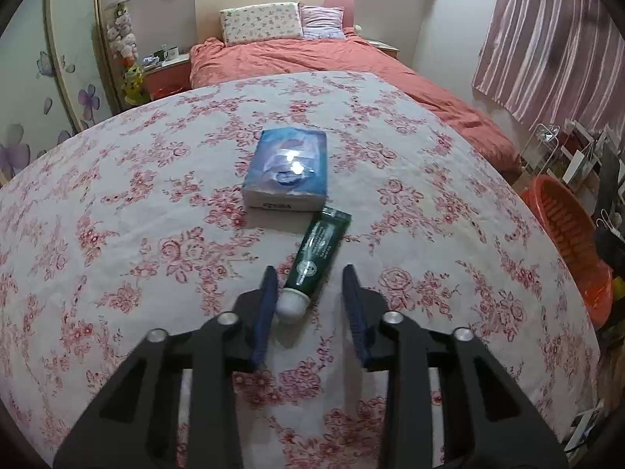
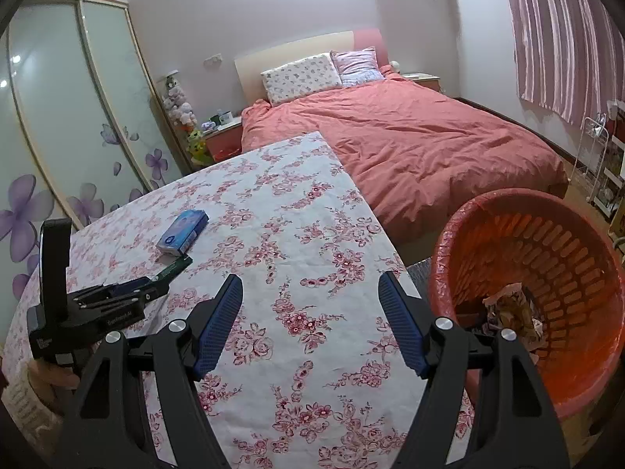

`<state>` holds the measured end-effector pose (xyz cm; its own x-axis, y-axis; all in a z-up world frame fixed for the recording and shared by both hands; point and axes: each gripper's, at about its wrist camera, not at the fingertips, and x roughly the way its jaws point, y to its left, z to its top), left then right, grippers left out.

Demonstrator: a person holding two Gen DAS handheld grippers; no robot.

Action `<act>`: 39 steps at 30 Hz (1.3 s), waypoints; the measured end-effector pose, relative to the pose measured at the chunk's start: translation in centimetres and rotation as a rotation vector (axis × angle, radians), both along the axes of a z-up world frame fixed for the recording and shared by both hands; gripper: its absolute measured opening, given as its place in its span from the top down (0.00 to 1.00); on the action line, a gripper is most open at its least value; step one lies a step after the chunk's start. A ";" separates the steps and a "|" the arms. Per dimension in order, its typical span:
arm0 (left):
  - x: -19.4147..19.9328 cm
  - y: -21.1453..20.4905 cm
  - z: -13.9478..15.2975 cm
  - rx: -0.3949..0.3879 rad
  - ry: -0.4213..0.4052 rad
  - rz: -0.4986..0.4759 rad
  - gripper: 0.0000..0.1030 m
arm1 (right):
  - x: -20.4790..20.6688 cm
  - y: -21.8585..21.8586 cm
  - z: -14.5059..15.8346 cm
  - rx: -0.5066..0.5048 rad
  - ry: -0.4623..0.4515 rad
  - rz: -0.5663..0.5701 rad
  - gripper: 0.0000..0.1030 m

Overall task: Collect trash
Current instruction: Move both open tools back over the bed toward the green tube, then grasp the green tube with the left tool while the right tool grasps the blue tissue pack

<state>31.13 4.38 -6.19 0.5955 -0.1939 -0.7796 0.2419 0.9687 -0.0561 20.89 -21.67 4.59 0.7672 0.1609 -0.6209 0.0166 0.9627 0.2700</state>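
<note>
Left gripper (image 1: 310,273) fingers (image 1: 265,301) sit either side of the white cap end of a dark green tube (image 1: 318,252); left pad touches the cap, right pad stands off w/ a gap, so not clamped. Right gripper (image 2: 310,285) fingers (image 2: 218,324) wide apart, nothing btwn them, over the floral-cloth surface (image 2: 297,211) near its right edge. Tube lies flat on the surface, cap toward the left gripper, far end just beside a blue-and-white box (image 1: 287,170); can't tell if they touch. Red basket (image 2: 547,258) w/ plastic liner stands just off the surface's right side; crumpled wrappers (image 2: 511,308) lie at its bottom. Beyond the surface: bed (image 2: 410,144) w/ coral cover, two pillows at the headboard.
</note>
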 end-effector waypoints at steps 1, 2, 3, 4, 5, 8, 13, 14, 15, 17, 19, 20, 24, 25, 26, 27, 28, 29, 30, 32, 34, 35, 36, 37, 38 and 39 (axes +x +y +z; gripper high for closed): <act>0.0 -0.1 0.0 0.002 -0.001 0.000 0.79 | 0.0 0.0 -0.1 0.005 0.003 0.000 0.31; 0.0 -0.3 0.0 -0.001 0.000 0.002 0.80 | 0.0 -0.1 -0.1 0.008 0.005 0.001 0.31; 0.1 -0.3 0.0 -0.004 -0.001 0.006 0.81 | 0.1 0.0 -0.1 0.010 0.007 0.004 0.31; 0.0 -0.4 0.0 -0.004 -0.002 0.009 0.81 | 0.1 0.1 -0.1 0.009 0.008 0.006 0.31; 0.0 -0.4 0.0 -0.004 -0.005 0.013 0.81 | 0.0 0.3 -0.1 0.005 0.008 0.010 0.31; -0.4 0.0 0.0 -0.012 -0.007 0.023 0.82 | 0.0 0.8 -0.1 0.002 0.006 0.019 0.31; -2.3 2.2 0.9 -0.025 -0.034 0.051 0.83 | 0.4 2.3 0.4 -0.004 0.000 0.047 0.31; -2.6 2.6 1.1 -0.027 -0.039 0.057 0.83 | 0.6 3.0 0.4 -0.004 0.000 0.058 0.31; -3.0 3.2 1.3 -0.029 -0.044 0.064 0.83 | 0.8 3.5 0.5 -0.002 0.002 0.068 0.31; -3.7 4.7 1.7 -0.033 -0.053 0.086 0.83 | 1.1 4.2 0.5 0.001 0.005 0.085 0.31; -4.3 6.5 2.1 -0.036 -0.064 0.116 0.83 | 1.8 5.9 0.5 0.000 0.010 0.113 0.31; -4.5 7.2 2.3 -0.036 -0.068 0.129 0.83 | 2.2 6.8 0.5 0.000 0.013 0.129 0.31; -4.9 10.8 3.3 -0.048 -0.092 0.199 0.83 | 3.6 9.8 0.3 -0.004 0.024 0.174 0.31; -5.0 11.6 3.5 -0.053 -0.097 0.215 0.83 | 4.1 10.8 0.3 -0.009 0.025 0.185 0.31; -5.1 12.2 3.7 -0.056 -0.101 0.226 0.83 | 4.4 11.4 0.3 -0.013 0.025 0.192 0.31; -5.0 12.8 3.8 -0.059 -0.105 0.237 0.83 | 5.0 12.3 0.2 -0.024 0.023 0.202 0.31; -5.0 13.5 4.0 -0.061 -0.110 0.249 0.83 | 5.5 13.3 0.1 -0.035 0.024 0.206 0.31; -5.0 14.2 4.1 -0.065 -0.113 0.261 0.83 | 6.0 13.9 0.0 -0.042 0.027 0.208 0.31; -5.0 14.7 4.3 -0.068 -0.116 0.270 0.83 | 6.7 14.7 -0.1 -0.047 0.032 0.211 0.31; -4.8 15.7 4.6 -0.076 -0.124 0.287 0.83 | 8.1 15.9 -0.4 -0.050 0.046 0.206 0.31; -4.6 16.5 4.9 -0.083 -0.133 0.300 0.83 | 9.7 17.3 -0.9 -0.049 0.063 0.185 0.31; -4.3 16.8 4.9 -0.086 -0.134 0.305 0.83 | 10.3 17.8 -1.1 -0.048 0.072 0.175 0.31; -4.2 17.1 5.0 -0.091 -0.136 0.310 0.83 | 11.2 18.5 -1.4 -0.048 0.085 0.157 0.31; -4.1 17.2 5.1 -0.094 -0.138 0.313 0.83 | 12.0 19.0 -1.6 -0.046 0.099 0.137 0.31; -4.0 17.5 5.1 -0.098 -0.139 0.318 0.83 | 12.6 19.4 -1.8 -0.043 0.107 0.125 0.31; -3.9 17.6 5.1 -0.100 -0.140 0.321 0.83 | 13.2 19.8 -2.0 -0.045 0.119 0.106 0.31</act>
